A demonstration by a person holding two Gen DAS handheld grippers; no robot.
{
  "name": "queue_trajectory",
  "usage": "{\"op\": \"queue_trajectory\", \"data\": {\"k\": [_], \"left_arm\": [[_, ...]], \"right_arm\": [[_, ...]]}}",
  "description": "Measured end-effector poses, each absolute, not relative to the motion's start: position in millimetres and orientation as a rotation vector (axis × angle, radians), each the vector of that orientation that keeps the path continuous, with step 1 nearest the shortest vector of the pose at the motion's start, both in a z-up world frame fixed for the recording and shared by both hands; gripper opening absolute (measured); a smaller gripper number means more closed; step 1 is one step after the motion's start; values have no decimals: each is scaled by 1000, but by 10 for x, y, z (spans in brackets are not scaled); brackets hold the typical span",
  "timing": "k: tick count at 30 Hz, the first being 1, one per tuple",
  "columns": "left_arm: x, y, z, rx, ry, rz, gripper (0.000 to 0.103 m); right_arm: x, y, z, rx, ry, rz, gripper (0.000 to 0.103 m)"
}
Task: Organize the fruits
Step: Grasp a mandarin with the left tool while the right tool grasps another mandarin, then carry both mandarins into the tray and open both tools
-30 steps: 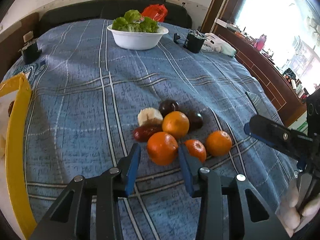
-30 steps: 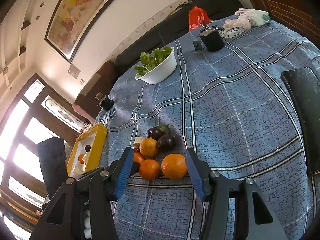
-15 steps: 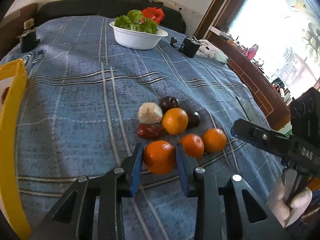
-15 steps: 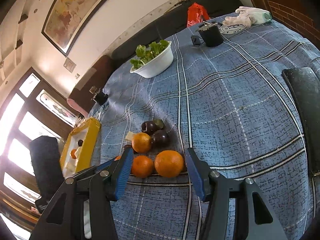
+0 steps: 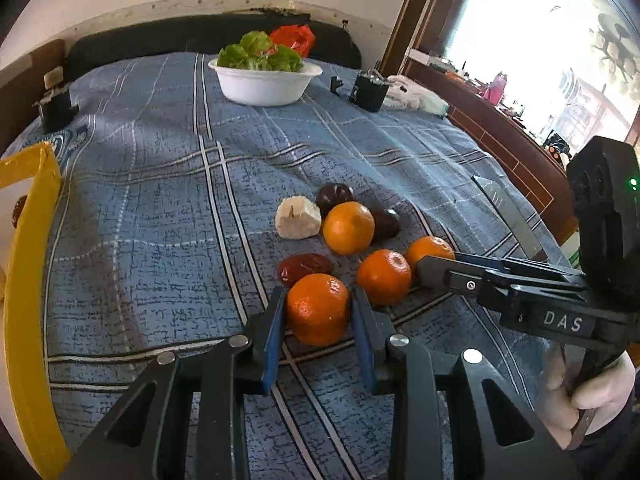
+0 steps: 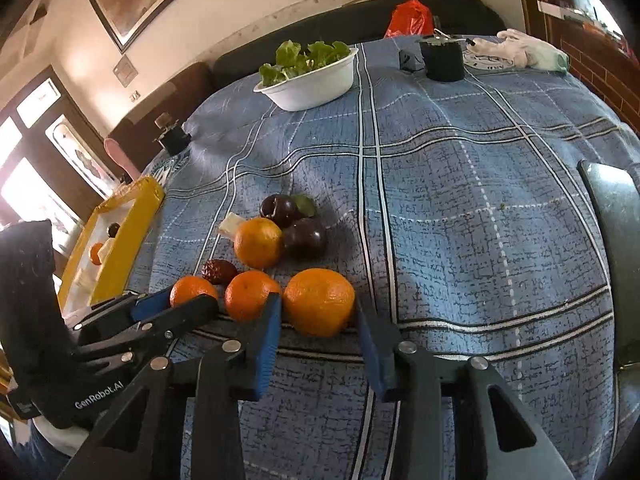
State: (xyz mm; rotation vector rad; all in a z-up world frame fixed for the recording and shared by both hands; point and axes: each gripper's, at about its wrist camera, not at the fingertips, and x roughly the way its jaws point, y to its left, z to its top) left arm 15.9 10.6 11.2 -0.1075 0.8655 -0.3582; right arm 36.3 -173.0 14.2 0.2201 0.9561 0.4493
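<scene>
Orange fruit (image 5: 318, 309) sits clamped in my left tool (image 5: 318, 322) on the blue plaid table (image 5: 160, 200); my right tool (image 6: 316, 332) is spread around a bigger orange (image 6: 319, 301), pads not touching. Between them lies a third orange (image 6: 250, 294). Beyond: dark plums (image 6: 304, 238), a date (image 5: 304, 267). Yellow tray (image 6: 120, 248) holds small fruit; white bowl (image 5: 265, 82) holds lettuce.

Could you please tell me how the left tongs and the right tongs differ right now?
The left tongs are shut on the left orange, pads against both sides; the right tongs stand open around the right orange, a gap showing at one pad. The left tongs work one end of the orange row, the right tongs the other. Both straddle one orange on the checked cloth.
</scene>
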Motion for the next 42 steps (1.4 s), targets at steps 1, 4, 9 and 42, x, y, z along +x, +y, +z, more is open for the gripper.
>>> {"op": "queue_trajectory", "data": {"k": [1,4,9,42], "left_arm": [[145,112,126,-107,854,-357,30],[117,132,156,-114,829,-358,29],[72,141,226,-107,780,-340,29],[-254,483,609,-200,730,-290,30]], "right_arm": [[361,-1734,151,221,951,448,40],[337,-1748,201,227,922,449,40],[249,-1726,340,222,844,467,40],[33,-1543,571,162,707,569,40]]}}
